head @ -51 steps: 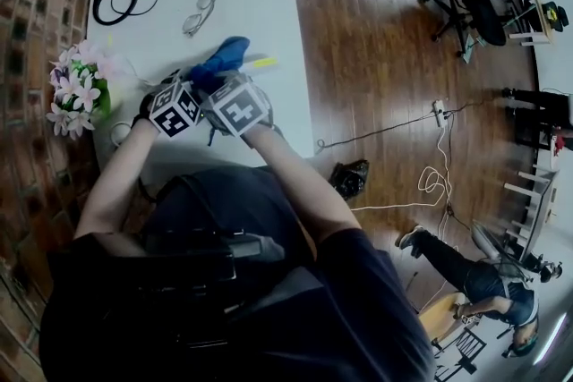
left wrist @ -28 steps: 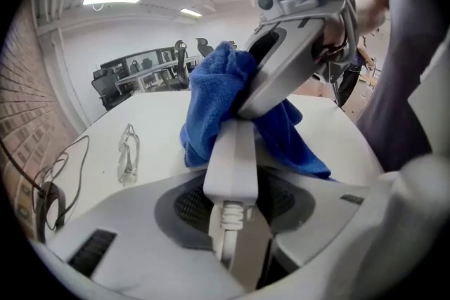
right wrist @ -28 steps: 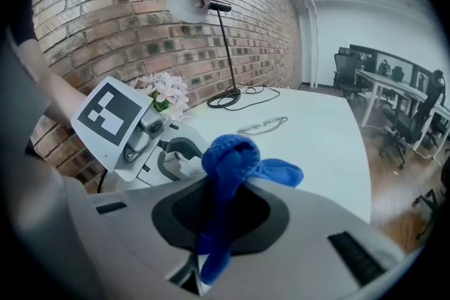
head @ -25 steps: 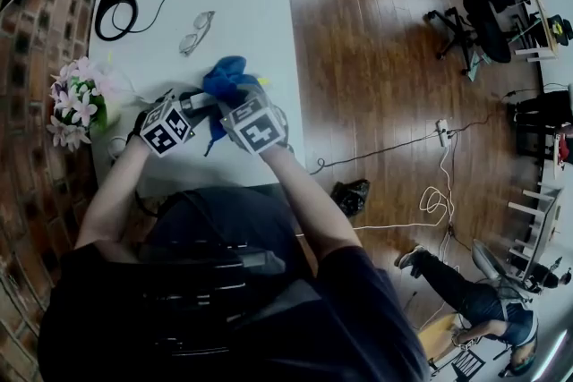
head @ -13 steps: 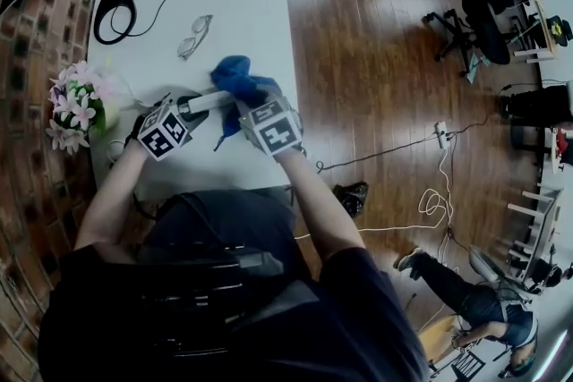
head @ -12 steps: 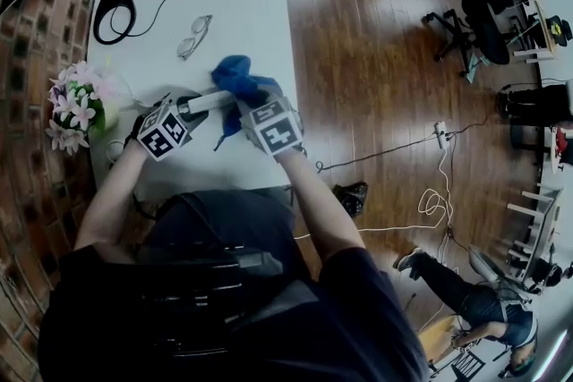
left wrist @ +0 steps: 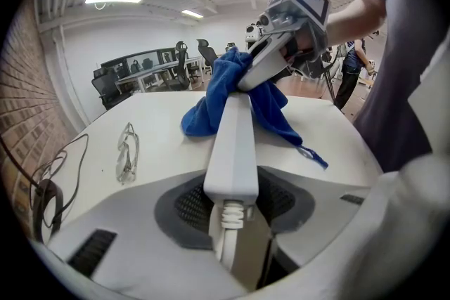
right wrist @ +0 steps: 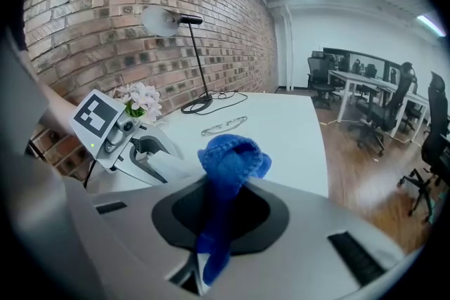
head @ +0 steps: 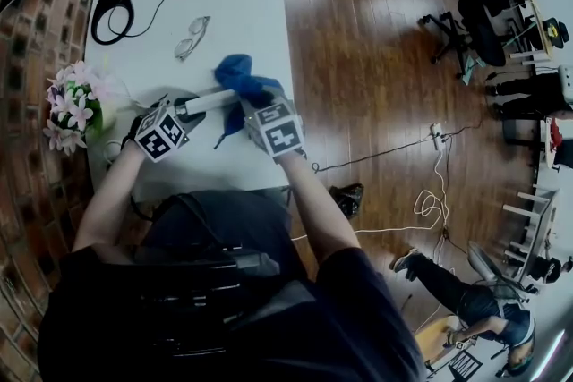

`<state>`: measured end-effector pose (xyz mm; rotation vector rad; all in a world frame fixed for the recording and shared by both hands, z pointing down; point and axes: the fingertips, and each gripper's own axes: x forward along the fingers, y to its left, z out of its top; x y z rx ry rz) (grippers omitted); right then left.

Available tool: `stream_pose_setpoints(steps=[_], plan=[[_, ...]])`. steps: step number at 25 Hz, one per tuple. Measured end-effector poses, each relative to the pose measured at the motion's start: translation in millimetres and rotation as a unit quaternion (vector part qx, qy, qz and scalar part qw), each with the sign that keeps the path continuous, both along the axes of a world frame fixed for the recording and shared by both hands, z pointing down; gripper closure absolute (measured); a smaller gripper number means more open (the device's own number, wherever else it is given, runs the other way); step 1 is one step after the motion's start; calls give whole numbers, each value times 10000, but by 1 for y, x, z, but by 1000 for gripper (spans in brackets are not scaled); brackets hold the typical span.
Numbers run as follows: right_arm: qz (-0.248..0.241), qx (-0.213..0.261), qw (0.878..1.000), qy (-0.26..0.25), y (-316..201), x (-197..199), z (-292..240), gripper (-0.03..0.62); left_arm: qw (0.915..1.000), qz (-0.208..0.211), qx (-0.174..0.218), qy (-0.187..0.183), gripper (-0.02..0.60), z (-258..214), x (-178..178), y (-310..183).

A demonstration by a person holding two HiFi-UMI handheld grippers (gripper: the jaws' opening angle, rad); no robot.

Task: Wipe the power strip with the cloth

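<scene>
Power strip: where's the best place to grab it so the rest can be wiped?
Probably grip the power strip by its cord end, coming in along its length, as the left gripper does, jaws across the narrow width. It is a long, slim bar, so an end grip leaves most of it free for the blue cloth in the right gripper.

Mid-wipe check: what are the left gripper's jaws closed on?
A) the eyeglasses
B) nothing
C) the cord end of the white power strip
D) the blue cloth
C: the left gripper grips the white power strip at its cord end, while the right gripper holds the blue cloth.
</scene>
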<state>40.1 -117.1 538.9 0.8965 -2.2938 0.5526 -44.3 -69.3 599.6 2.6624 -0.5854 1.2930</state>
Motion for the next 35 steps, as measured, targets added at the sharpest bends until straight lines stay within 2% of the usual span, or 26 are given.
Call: stream_pose_setpoints(steps=[6,10,13,20,24,29,35], plan=[[306,-291,9986,-322,-3,7,0,554,10000,2,-9,16,409,0,0,0],[413,-181,9988,-182,-8,20,0,554,10000,5,-27,38,409,0,0,0],[566,-276,9977,-237,-12,32,3,553,10000,2,-41,35,408,1,0,0],[775,-320,9964,148,-22,56,7,545,10000,-4,-65,44,408,1,-1,0],[875,-130,9954,361,-28,71,3,546,9999,-11,-83,56,408,1,0,0],[989,-110,9949,185,-33,66,-2,545,9999,-4,-159,59,408,1,0,0],[844,-224,9958,261,-28,50,6,545,9999,-31,-152,71,408,0,1,1]])
